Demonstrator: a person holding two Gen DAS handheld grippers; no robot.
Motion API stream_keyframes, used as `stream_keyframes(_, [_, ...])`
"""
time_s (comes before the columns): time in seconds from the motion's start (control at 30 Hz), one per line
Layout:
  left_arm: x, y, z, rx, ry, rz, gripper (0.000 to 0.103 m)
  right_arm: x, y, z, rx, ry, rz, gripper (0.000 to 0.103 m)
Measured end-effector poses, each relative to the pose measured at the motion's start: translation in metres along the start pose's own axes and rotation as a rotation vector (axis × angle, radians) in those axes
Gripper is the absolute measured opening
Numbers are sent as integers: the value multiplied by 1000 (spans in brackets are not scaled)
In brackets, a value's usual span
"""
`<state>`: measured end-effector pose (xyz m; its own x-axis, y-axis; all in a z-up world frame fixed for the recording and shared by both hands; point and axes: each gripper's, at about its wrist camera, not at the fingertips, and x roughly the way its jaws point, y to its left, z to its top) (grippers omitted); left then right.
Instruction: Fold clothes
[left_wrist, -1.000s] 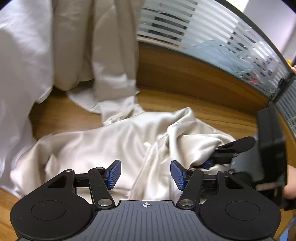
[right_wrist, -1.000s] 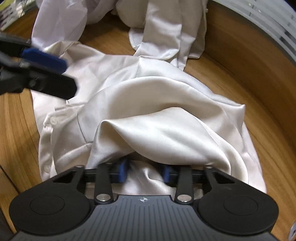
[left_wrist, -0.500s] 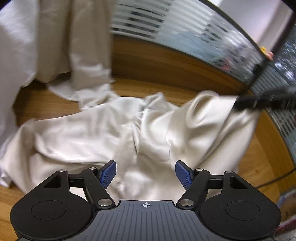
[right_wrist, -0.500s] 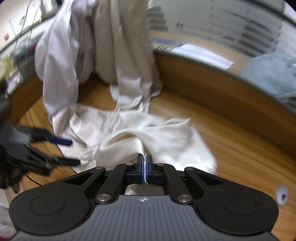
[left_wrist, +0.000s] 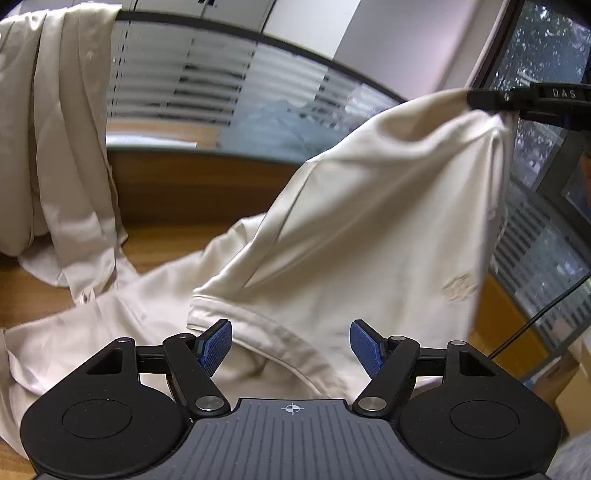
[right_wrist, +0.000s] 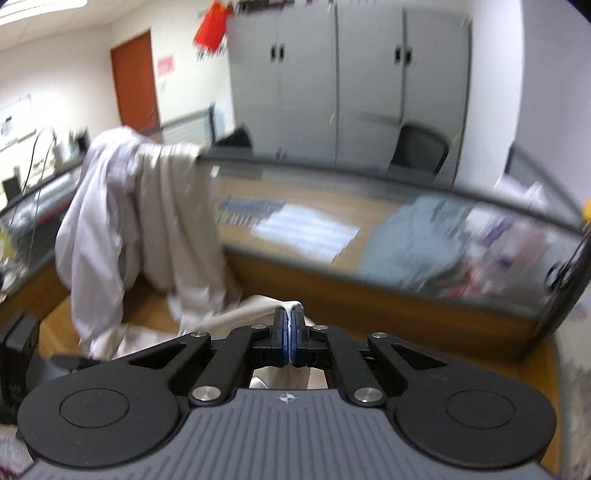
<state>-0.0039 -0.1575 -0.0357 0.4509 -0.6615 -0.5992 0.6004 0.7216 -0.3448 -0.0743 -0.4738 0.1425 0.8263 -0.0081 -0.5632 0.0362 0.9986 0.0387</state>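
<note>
Above the wooden surface (left_wrist: 33, 291), the right gripper (right_wrist: 290, 341) pinches a corner of the cream shirt (left_wrist: 369, 229), which hangs taut and creased; the left gripper (left_wrist: 291, 345) gapes wide, empty, beside its collar.

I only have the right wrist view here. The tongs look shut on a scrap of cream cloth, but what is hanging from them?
Observer: From the left wrist view, the right tongs hold a cream shirt lifted by one corner.
Reviewer: Is it fully off the desk?
Observer: No, its lower part lies on the wooden desk.
Reviewer: And the left tongs?
Observer: The left tongs are open, the shirt's hem band lying between the blue pads, ungripped.
</note>
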Motion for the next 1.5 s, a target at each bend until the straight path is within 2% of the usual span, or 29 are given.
stream_keyframes(0.1, [-7,1,3,-30,-28,14,73,-23,-9,20,-21,-88,-42,2])
stream_keyframes(0.2, [-14,4,6,-62,-48,33,73,-17,-7,21,-31,-89,-27,2])
stream_keyframes(0.4, [-19,21,6,-147,-24,102,73,39,25,-31,-56,83,95,2])
stream_keyframes(0.53, [-19,32,0,-205,8,106,75,78,53,-79,-74,200,166,2])
stream_keyframes(0.7, [-11,37,-10,-252,41,107,83,114,84,-132,-96,346,254,3])
stream_keyframes(0.77, [-4,38,-15,-238,53,117,85,122,94,-148,-85,391,277,7])
stream_keyframes(0.83, [0,37,-20,-215,65,124,87,126,104,-161,-69,425,293,22])
stream_keyframes(1.0, [18,33,-27,-174,121,121,87,112,105,-172,-29,418,294,39])
stream_keyframes(1.17, [41,22,-38,-94,175,107,86,109,91,-174,3,413,252,41])
stream_keyframes(1.33, [62,15,-47,-17,232,94,71,117,85,-179,21,425,218,41])
stream_keyframes(1.43, [66,18,-46,-28,247,103,43,123,93,-181,-13,427,211,41])
stream_keyframes(1.5, [69,21,-45,-39,256,110,10,126,98,-180,-42,426,209,41])
